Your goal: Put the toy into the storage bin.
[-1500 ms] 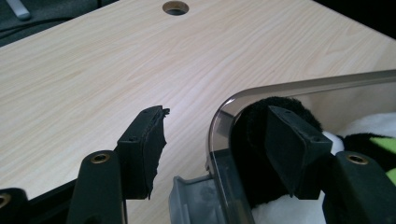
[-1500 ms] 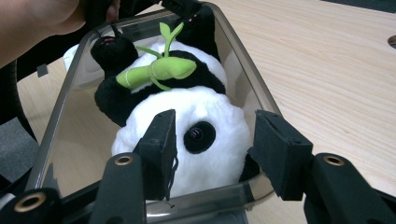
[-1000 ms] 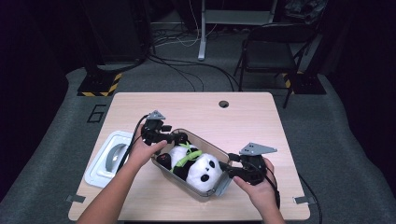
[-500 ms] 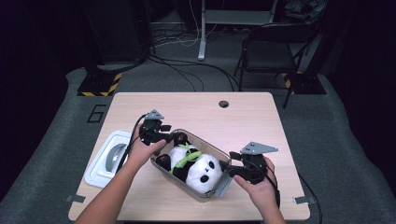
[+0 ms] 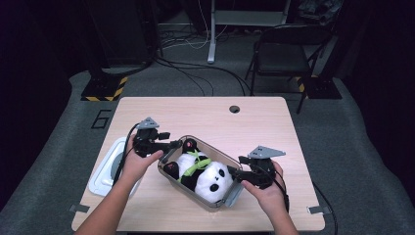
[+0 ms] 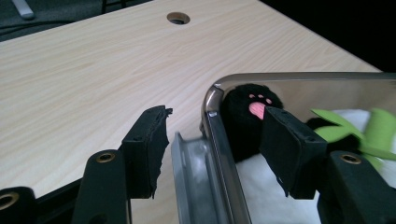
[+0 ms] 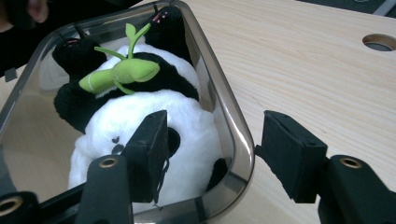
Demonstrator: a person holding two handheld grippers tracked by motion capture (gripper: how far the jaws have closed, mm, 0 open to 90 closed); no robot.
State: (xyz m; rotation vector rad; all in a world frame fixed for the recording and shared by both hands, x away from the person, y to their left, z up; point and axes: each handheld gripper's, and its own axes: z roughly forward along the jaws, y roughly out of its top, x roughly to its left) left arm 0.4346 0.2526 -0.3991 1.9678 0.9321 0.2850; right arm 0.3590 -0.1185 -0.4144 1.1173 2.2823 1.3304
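Observation:
A clear plastic bin lies slantwise on the wooden table with a panda plush inside, a green sprig on its chest. My left gripper is at the bin's far left end. Its jaws straddle the rim with gaps on both sides, and they have just been opening. A grey latch flap hangs outside that rim. My right gripper is at the near right end, one jaw inside over the panda's head, one outside. It is open and has just been opening around the rim.
A white lid lies on the table left of the bin, under the left forearm. A round cable hole sits near the table's far edge. Behind the table stand a folding chair and floor cables.
The left gripper has shifted a little to the left and up, toward the bin's end. The right hand and the bin have stayed about where they were.

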